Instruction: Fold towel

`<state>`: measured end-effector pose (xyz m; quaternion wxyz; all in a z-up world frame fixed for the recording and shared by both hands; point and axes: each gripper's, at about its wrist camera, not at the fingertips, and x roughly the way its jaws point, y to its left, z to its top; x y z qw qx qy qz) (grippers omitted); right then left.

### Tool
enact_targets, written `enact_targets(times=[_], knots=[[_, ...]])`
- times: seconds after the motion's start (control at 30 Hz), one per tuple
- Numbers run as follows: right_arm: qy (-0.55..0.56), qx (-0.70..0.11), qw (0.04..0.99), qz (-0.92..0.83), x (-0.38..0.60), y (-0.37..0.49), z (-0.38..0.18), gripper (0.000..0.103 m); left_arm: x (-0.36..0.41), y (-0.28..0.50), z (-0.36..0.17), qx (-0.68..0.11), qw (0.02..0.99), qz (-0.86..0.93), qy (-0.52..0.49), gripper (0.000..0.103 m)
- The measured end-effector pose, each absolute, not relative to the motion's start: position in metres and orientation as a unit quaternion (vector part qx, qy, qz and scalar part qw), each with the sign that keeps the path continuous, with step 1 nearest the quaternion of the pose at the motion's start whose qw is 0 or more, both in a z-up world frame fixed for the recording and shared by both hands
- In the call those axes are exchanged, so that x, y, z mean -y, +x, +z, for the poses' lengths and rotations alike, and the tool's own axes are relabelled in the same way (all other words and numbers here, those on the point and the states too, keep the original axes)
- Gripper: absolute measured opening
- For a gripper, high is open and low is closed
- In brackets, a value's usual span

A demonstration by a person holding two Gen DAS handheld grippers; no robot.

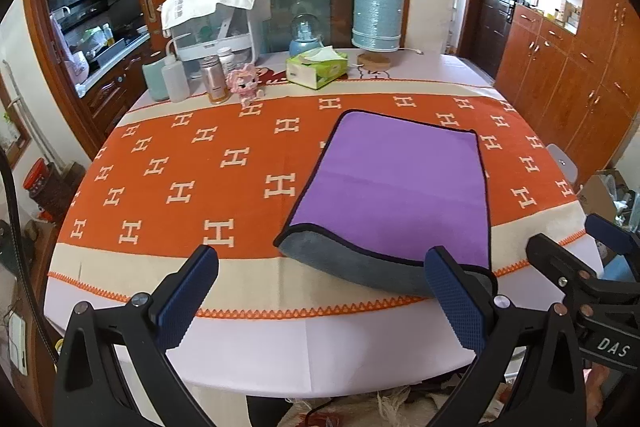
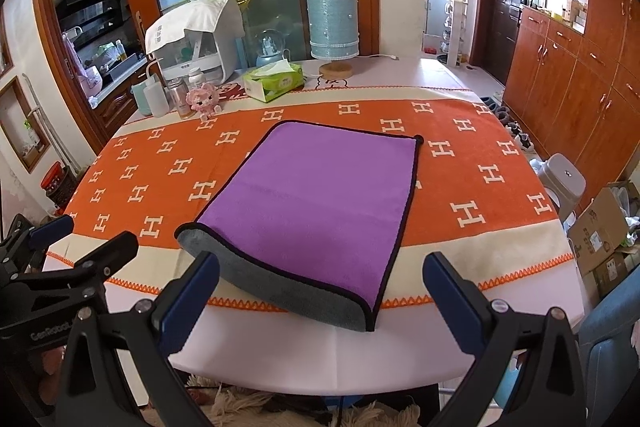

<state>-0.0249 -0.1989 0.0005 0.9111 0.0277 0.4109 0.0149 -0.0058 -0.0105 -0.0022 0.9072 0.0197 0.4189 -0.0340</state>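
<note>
Fingers of the left hand-held gripper stand wide apart, holding nothing; its right pad covers part of the near edge of the purple towel, so contact there cannot be judged. The right hand-held gripper is likewise spread wide and empty, its left pad overlapping the towel's grey underside. Ahead of both grippers the towel lies folded on the orange blanket on the table, with its near edge curled up. Farther ahead stand a tissue box and a blue lamp. Both gripper bases are cut off below.
</note>
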Motion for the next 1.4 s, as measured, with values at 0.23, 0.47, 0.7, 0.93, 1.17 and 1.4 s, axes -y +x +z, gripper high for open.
enact_targets(times=[0.23, 0.47, 0.7, 0.93, 1.17, 1.4], knots=[[0.028, -0.412, 0.911, 0.015, 0.199, -0.025, 0.000, 0.102, 0.012, -0.008, -0.001, -0.417, 0.908, -0.042, 0.019, 0.102], [0.028, -0.412, 0.911, 0.016, 0.199, -0.025, 0.000, 0.102, 0.011, -0.008, -0.001, -0.418, 0.907, -0.042, 0.018, 0.102], [0.029, -0.410, 0.912, 0.014, 0.198, -0.024, 0.000, 0.102, 0.012, -0.008, -0.002, -0.417, 0.907, -0.051, 0.015, 0.102], [0.026, -0.406, 0.913, 0.010, 0.198, -0.021, 0.002, 0.102, 0.013, -0.003, 0.001, -0.416, 0.907, -0.060, 0.016, 0.102], [0.021, -0.399, 0.917, 0.003, 0.200, -0.017, 0.005, 0.102, 0.015, 0.001, 0.003, -0.418, 0.905, -0.073, 0.022, 0.102], [0.018, -0.394, 0.919, -0.006, 0.203, -0.014, 0.008, 0.102, 0.017, 0.006, 0.004, -0.421, 0.902, -0.095, 0.028, 0.102]])
